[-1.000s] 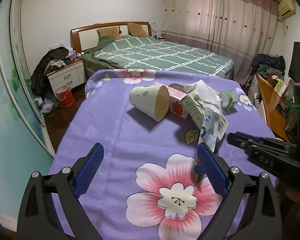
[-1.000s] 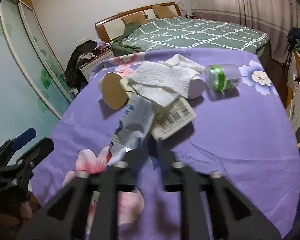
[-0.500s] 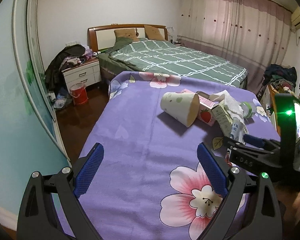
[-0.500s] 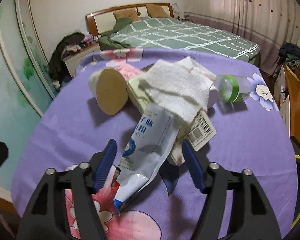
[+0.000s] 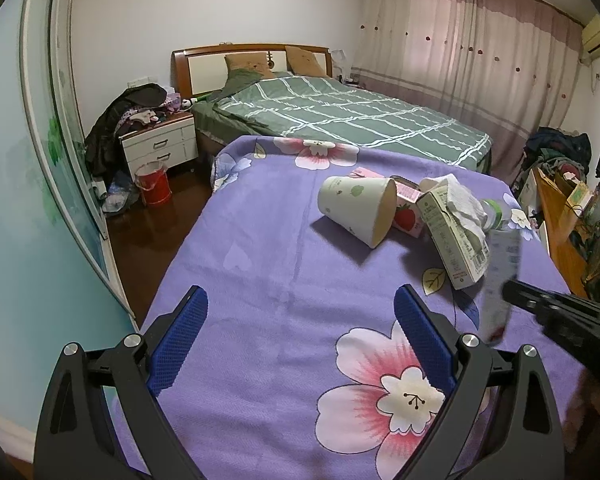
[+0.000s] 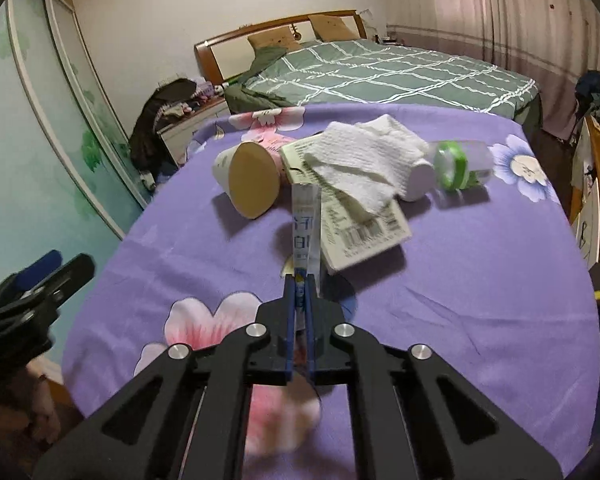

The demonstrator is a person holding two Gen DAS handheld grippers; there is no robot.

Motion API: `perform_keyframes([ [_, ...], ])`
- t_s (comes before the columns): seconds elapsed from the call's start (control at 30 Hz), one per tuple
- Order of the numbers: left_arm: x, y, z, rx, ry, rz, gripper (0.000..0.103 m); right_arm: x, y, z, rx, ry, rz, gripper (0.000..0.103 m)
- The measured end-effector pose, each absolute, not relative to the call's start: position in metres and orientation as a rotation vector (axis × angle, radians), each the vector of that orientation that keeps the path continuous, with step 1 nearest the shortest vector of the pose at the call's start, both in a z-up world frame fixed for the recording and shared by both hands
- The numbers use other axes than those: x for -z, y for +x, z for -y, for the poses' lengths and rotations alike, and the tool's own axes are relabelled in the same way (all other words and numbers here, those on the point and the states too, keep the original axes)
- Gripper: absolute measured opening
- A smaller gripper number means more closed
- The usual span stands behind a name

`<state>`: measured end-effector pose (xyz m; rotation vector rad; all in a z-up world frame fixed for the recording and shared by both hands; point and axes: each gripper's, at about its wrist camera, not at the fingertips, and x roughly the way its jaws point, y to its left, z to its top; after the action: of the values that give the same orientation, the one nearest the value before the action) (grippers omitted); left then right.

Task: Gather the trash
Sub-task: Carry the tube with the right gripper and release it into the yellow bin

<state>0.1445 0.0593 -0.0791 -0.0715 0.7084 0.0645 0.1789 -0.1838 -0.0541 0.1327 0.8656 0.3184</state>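
Note:
A pile of trash lies on the purple flowered table [image 5: 260,240]: a tipped paper cup [image 5: 356,210], a pink strawberry carton [image 5: 408,216], a green-white carton [image 5: 452,240], a white tissue [image 6: 364,160] and a clear jar with a green lid [image 6: 460,168]. My right gripper [image 6: 299,280] is shut on a white-blue plastic pouch [image 6: 306,232], held on edge above the cloth; the pouch also shows in the left wrist view [image 5: 500,276]. My left gripper [image 5: 300,320] is open and empty over the near-left part of the table.
A bed with a green checked cover [image 5: 360,120] stands behind the table. A nightstand [image 5: 156,148] with clothes and a red bucket [image 5: 152,184] are at the left. A wooden desk [image 5: 560,216] is at the right, a sliding wardrobe door [image 5: 40,180] at the left.
My right gripper has closed on the plastic pouch and lifted it off the cloth. My left gripper has drawn back and stayed open.

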Motion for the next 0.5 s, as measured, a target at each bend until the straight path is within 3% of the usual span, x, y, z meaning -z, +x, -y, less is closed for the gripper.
perform_keyframes([
  [0.5, 0.087, 0.158, -0.02, -0.018, -0.032, -0.725, 0.093, 0.045, 0.122, 0.351, 0.044, 0.212, -0.789, 0.004],
])
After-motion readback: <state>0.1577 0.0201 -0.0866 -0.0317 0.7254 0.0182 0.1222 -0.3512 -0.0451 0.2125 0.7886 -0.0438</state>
